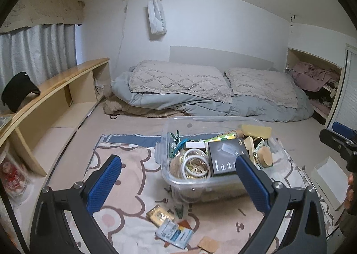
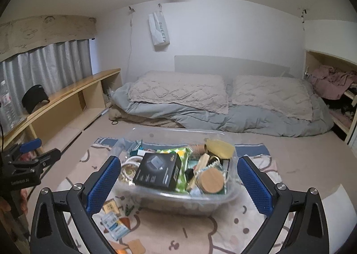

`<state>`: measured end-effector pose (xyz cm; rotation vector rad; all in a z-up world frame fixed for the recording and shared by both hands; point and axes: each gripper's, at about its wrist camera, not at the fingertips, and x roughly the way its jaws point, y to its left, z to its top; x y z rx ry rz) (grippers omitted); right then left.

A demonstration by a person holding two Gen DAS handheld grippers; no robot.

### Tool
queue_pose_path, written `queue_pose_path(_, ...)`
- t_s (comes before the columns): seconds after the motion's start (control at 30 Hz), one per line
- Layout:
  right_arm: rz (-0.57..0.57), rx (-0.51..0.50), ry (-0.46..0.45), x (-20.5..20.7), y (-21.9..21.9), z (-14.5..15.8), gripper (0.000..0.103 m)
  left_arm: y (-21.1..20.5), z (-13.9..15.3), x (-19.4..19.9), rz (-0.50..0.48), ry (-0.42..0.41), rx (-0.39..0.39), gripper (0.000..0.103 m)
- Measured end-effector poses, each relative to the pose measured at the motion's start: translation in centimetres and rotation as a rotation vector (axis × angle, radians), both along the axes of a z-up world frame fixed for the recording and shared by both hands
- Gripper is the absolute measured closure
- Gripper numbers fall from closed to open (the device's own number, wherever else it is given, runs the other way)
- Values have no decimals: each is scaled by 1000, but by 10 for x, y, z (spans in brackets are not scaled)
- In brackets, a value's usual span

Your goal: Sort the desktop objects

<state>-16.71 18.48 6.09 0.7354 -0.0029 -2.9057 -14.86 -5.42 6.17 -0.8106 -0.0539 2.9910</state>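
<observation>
A clear plastic bin (image 1: 166, 178) (image 2: 142, 202) stands on a bear-print blanket (image 1: 131, 178) (image 2: 223, 231), packed with a black box (image 1: 225, 155) (image 2: 158, 171), white rings (image 1: 196, 164), a bamboo lid (image 2: 212, 183) and other small items. In front of the bin, loose on the blanket, lie a gold packet (image 1: 159, 215), a blue-white sachet (image 1: 174, 232) (image 2: 115, 225), a green clip (image 1: 179, 211) (image 2: 127, 209) and tan cards (image 1: 207, 244). My left gripper (image 1: 178, 184) hangs open above these loose items, nothing between its fingers. My right gripper (image 2: 179, 187) is open in front of the bin, empty.
A bed with grey duvet and beige pillows (image 1: 200, 89) lies behind. A wooden shelf unit (image 1: 58, 91) runs along the left with a black cap (image 1: 17, 91) on top. An open white box (image 1: 330, 178) sits right of the blanket. A black hair tie (image 1: 113, 117) lies on the floor.
</observation>
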Motion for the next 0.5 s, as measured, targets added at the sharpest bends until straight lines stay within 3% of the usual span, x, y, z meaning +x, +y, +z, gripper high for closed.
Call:
queue_pose_path(0.2, -11, 15, 46, 49, 8, 0, 0, 1, 4, 38, 16, 30, 25, 0)
queue_pose_path(0.5, -19, 48, 56, 99, 22, -12, 0, 11, 2, 81, 26, 43, -15, 0)
